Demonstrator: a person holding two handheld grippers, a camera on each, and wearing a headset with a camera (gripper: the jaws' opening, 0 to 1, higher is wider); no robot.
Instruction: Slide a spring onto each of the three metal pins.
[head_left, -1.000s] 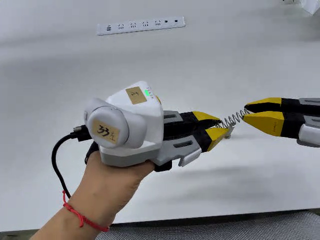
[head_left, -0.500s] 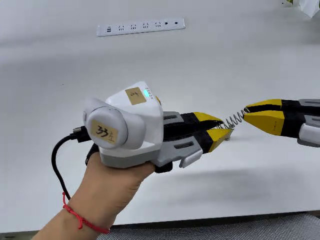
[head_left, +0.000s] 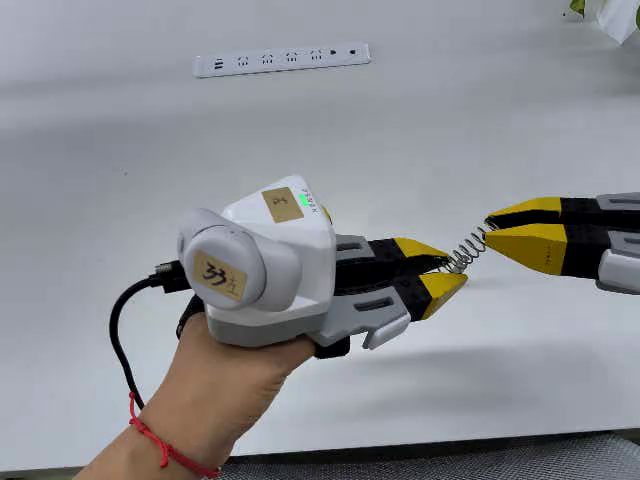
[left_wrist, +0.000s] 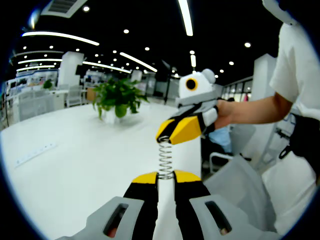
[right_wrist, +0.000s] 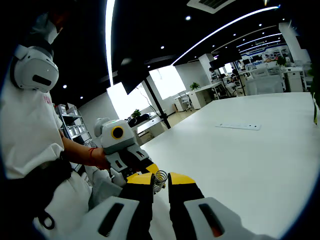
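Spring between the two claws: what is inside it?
The spring spans from the left claw to the right claw. Its coils are plain, but whether a pin runs inside is too fine to tell; both claws cover its ends.

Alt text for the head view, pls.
A small coil spring spans the gap between the yellow tips of two hand-held grippers above a white table: the left hand-held gripper, held in a hand with a red wrist cord, and the right hand-held gripper at the right edge. A white power strip lies at the far side.
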